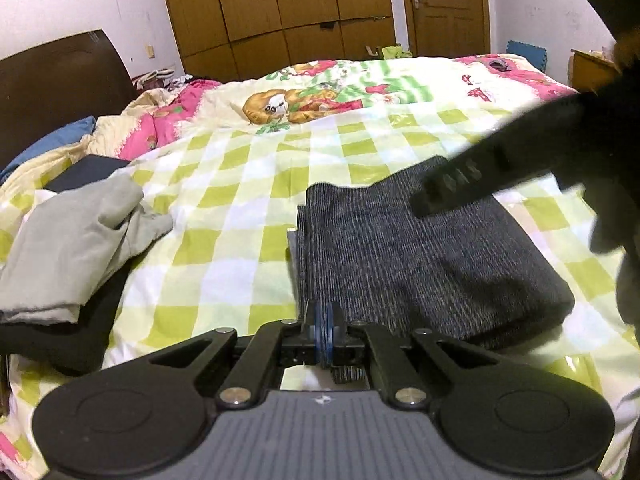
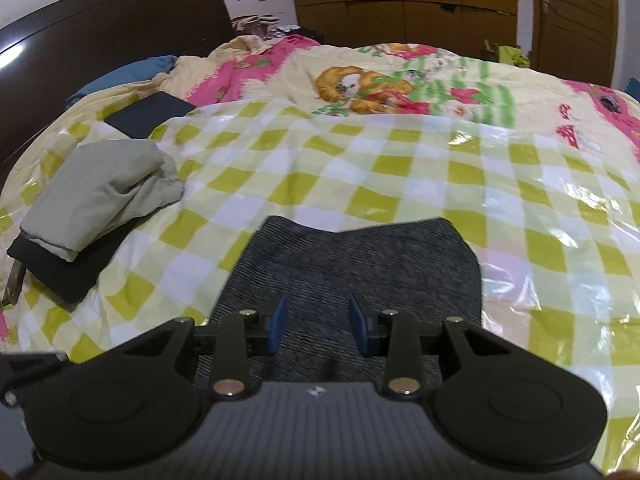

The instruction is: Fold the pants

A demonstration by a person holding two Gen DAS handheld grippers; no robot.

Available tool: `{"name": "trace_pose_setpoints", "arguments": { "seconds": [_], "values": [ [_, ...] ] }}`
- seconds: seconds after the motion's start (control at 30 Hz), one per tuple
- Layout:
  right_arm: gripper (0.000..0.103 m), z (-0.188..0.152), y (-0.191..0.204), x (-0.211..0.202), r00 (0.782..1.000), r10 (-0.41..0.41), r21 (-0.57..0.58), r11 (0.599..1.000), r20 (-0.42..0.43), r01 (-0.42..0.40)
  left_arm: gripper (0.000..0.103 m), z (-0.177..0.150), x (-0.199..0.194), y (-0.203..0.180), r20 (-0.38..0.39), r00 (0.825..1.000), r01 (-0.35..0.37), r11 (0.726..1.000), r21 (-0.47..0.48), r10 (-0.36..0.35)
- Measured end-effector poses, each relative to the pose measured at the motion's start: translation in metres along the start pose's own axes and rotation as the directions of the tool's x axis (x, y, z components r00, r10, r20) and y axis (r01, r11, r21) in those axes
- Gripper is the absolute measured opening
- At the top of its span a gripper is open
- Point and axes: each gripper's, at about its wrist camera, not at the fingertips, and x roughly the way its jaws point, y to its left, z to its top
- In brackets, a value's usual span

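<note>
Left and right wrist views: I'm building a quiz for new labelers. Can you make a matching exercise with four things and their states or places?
Things:
1. left gripper
2. right gripper
3. dark gray pants
4. light gray garment

States:
A. crumpled, on top of a black folded item
B. fingers apart, above the pants
C. folded on the green-checked sheet
D. fingers closed at the edge of the pants

Pairs: 1-D, 2-B, 3-C, 4-A
</note>
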Motion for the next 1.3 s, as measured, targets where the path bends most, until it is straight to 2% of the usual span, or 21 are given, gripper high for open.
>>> {"name": "trace_pose_setpoints", "arguments": {
  "seconds": [0.2, 0.43, 0.57, 0.67, 0.73, 0.8, 0.87, 0.97, 1.13, 1.2, 1.23, 1.3],
  "values": [
    [0.035, -0.012, -0.038, 0.002, 1.0, -0.006, 0.103, 0.995, -0.002, 0.007, 0.02, 0.013, 0.013, -0.002, 0.017, 1.0, -0.005, 1.0, 0.006, 0.005],
    [0.035, -0.02, -0.076, 0.015, 1.0, -0.015, 0.198, 0.98, -0.008, 0.016, 0.022, 0.029, 0.049, -0.006, 0.025, 1.0, 0.004, 1.0, 0.012, -0.004],
    [0.036, -0.025, -0.095, 0.022, 1.0, -0.024, 0.226, 0.974, -0.008, 0.025, 0.024, 0.034, 0.078, -0.009, -0.002, 1.0, -0.006, 1.0, 0.022, 0.006],
    [0.037, -0.029, -0.107, 0.029, 0.999, -0.023, 0.241, 0.97, -0.027, 0.029, 0.025, 0.025, 0.095, -0.007, -0.018, 1.0, 0.002, 0.999, 0.04, -0.001],
    [0.039, -0.032, -0.111, 0.03, 1.0, -0.009, 0.237, 0.971, -0.03, 0.016, 0.025, 0.021, 0.093, -0.009, 0.001, 1.0, -0.007, 0.997, 0.082, 0.007],
    [0.042, -0.035, -0.118, 0.03, 0.999, 0.028, 0.268, 0.963, -0.031, -0.018, 0.025, 0.021, 0.085, -0.005, 0.007, 1.0, -0.006, 0.996, 0.084, 0.006],
    [0.042, -0.038, -0.127, 0.029, 0.998, 0.061, 0.306, 0.951, -0.022, -0.052, 0.026, 0.022, 0.076, 0.006, 0.011, 1.0, 0.006, 0.999, 0.044, -0.006],
    [0.047, -0.043, -0.139, 0.031, 0.99, 0.141, 0.397, 0.909, -0.013, -0.124, 0.028, 0.023, 0.068, 0.019, 0.008, 0.999, 0.043, 0.999, -0.026, -0.043],
    [0.048, -0.044, -0.136, 0.036, 0.988, 0.148, 0.377, 0.918, -0.034, -0.124, 0.029, 0.022, 0.065, 0.017, 0.009, 0.998, 0.058, 0.998, -0.014, -0.058],
    [0.049, -0.045, -0.135, 0.034, 0.988, 0.153, 0.373, 0.918, -0.023, -0.134, 0.034, 0.023, 0.061, 0.012, 0.024, 0.996, 0.085, 0.996, -0.002, -0.084],
    [0.05, -0.045, -0.134, 0.034, 0.988, 0.153, 0.37, 0.92, -0.024, -0.133, 0.041, 0.023, 0.062, 0.008, 0.025, 0.996, 0.081, 0.997, 0.017, -0.081],
    [0.052, -0.047, -0.134, 0.037, 0.986, 0.164, 0.371, 0.918, -0.036, -0.139, 0.043, 0.02, 0.069, 0.005, 0.012, 0.999, 0.048, 0.998, 0.041, -0.049]
  ]
}}
